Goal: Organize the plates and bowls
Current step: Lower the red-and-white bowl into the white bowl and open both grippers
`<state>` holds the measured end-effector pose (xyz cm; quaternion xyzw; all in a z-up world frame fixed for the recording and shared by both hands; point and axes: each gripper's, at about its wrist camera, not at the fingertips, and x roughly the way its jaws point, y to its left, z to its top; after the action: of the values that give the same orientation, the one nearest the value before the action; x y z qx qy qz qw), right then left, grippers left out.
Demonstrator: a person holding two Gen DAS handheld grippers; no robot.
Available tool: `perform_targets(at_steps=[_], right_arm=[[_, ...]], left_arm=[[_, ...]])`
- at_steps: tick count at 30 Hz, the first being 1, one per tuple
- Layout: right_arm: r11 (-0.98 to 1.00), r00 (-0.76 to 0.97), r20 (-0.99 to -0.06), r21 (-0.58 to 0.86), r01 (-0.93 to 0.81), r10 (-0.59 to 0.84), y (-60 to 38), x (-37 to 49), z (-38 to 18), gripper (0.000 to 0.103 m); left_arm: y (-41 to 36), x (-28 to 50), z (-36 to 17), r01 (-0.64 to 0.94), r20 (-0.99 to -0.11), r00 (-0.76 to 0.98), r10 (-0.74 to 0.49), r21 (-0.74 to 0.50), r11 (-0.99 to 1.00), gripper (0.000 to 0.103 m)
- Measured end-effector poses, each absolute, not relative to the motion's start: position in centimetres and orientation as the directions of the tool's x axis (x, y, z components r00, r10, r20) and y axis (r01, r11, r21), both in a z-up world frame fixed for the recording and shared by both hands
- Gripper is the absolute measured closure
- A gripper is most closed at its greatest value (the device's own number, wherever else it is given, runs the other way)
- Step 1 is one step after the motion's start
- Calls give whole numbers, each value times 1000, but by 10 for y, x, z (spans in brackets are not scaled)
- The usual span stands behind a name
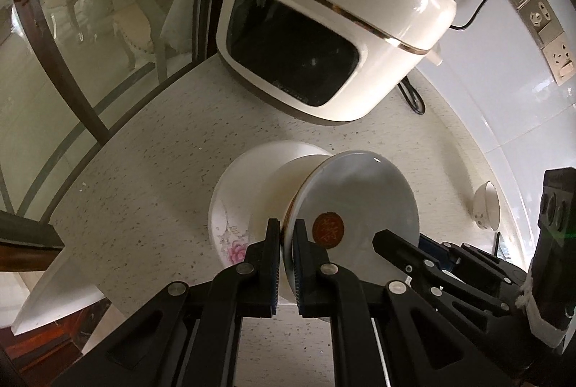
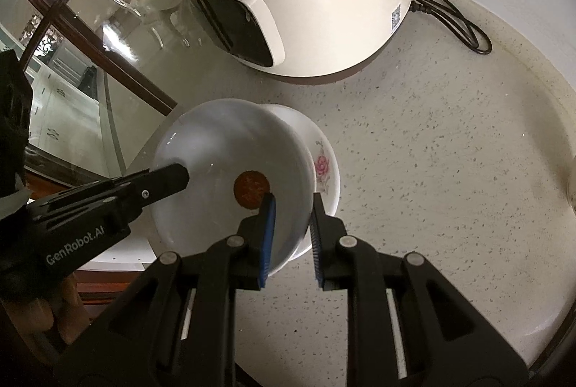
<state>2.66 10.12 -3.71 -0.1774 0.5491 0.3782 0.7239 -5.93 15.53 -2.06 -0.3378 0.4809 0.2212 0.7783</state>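
Note:
A white bowl (image 1: 360, 192) with a round brown seal inside is tilted over a white plate (image 1: 230, 207) with a pink flower. My left gripper (image 1: 287, 235) is shut on the bowl's rim. My right gripper (image 2: 292, 217) straddles the opposite rim (image 2: 306, 203) with its jaws a little apart, its fingers on either side of the wall. In the right wrist view the bowl (image 2: 216, 153) covers most of the flower plate (image 2: 324, 167). The left gripper's finger (image 2: 169, 178) lies inside the bowl there.
A white "theSuns" cooker (image 1: 324, 37) stands behind the dishes, its black cord (image 2: 457, 19) coiled on the speckled counter (image 2: 432, 171). A small white bowl (image 1: 486, 205) sits at the right by the wall. A glass partition (image 1: 90, 63) borders the counter's left edge.

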Motion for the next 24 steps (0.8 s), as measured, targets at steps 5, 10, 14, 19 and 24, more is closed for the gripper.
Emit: perform_targets(at_steps=[5, 10, 14, 19, 24], right_arm=[[661, 104, -931, 167, -732, 351, 100, 29, -39, 69], [656, 85, -929, 188, -731, 360, 99, 30, -43, 71], [658, 74, -932, 193, -728, 355, 99, 31, -49, 75], [660, 84, -933, 182, -729, 350, 97, 32, -49, 86], [663, 85, -932, 184, -726, 351, 96, 33, -49, 87]], left_arm=[[157, -59, -25, -677, -903, 429, 26, -303, 671, 94], [159, -58, -30, -683, -908, 417, 34, -288, 671, 93], [159, -57, -31, -681, -908, 417, 36, -287, 674, 93], [159, -56, -32, -687, -911, 411, 46, -276, 672, 93], [161, -55, -29, -689, -909, 412, 63, -266, 674, 93]])
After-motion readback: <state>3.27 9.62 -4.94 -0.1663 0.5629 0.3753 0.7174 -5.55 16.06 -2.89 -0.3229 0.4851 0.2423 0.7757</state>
